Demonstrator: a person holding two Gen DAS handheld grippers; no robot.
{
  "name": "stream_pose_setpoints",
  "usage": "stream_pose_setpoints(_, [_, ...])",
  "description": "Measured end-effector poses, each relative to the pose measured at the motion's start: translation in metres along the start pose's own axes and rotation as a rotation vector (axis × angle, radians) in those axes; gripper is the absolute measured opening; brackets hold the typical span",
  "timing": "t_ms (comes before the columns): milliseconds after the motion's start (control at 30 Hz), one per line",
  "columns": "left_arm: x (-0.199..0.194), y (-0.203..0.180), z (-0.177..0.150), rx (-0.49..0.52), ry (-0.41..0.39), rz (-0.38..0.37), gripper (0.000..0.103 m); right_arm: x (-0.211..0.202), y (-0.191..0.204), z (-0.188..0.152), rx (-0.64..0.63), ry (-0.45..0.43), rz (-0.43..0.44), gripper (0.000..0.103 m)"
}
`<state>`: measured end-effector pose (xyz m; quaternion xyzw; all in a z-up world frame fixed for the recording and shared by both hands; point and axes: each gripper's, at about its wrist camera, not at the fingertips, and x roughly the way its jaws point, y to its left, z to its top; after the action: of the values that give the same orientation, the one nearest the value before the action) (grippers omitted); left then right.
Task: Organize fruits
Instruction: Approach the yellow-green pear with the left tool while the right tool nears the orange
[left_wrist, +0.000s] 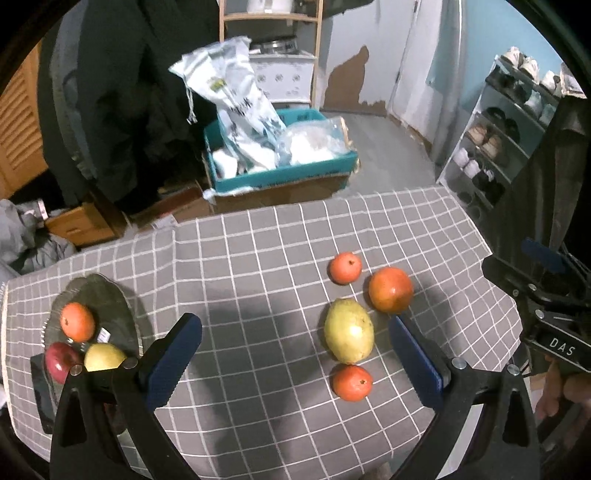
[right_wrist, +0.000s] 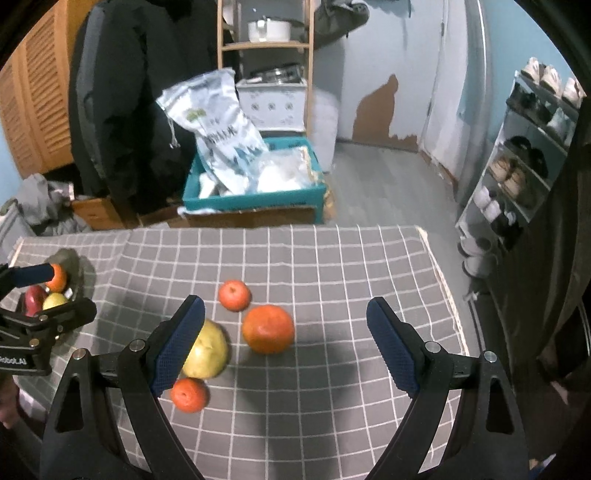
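- "DAS" in white letters on the black body of the right gripper (left_wrist: 546, 291).
- "Robot.AI", its start cut off, on the left gripper (right_wrist: 37, 295) body.
- Bag (right_wrist: 218, 129) print: illegible.

The right gripper (right_wrist: 284, 345) hangs spread wide over the checked tablecloth (right_wrist: 332, 266), holding nothing. A large orange (right_wrist: 268, 328) lies between its fingers, a small orange (right_wrist: 234, 294) just beyond. The yellow-green mango (right_wrist: 208, 350) sits partly behind the left finger, another small orange (right_wrist: 189, 394) touching it nearer the camera. Far left, the left gripper (right_wrist: 40, 295) hovers before a plate (right_wrist: 72, 258) of fruit.
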<state>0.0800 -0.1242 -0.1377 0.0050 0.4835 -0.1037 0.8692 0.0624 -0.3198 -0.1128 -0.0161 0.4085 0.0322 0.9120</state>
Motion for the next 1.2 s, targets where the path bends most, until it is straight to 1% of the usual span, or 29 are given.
stream_pose_setpoints(167, [0.026,-0.007,-0.003,-0.003,0.056,-0.008,0.102,0.015,-0.004,-0.005,0.002,0.045,0.002,0.088])
stream_pose_setpoints(367, [0.062,-0.012,-0.008,-0.027,0.126,-0.023,0.102,0.043,-0.008,-0.018,0.014,0.132,-0.003,0.088])
stream_pose_setpoints(533, [0.083,-0.015,-0.012,-0.048,0.168,-0.039,0.102,0.064,-0.015,-0.029,0.034,0.195,-0.014,0.088])
stream_pose_setpoints(700, [0.099,-0.022,-0.016,-0.033,0.201,-0.035,0.102,0.080,-0.020,-0.039,0.043,0.242,-0.025,0.088])
stream_pose_setpoints(867, [0.110,-0.031,-0.018,-0.009,0.223,-0.043,0.102,0.090,-0.028,-0.046,0.061,0.277,-0.042,0.088])
stream_pose_setpoints(1000, [0.123,-0.040,-0.021,0.011,0.248,-0.050,0.102,0.093,-0.032,-0.047,0.073,0.287,-0.043,0.088])
stream_pose_setpoints(1200, [0.144,-0.045,-0.027,0.007,0.294,-0.062,0.101,0.094,-0.035,-0.049,0.079,0.293,-0.050,0.088])
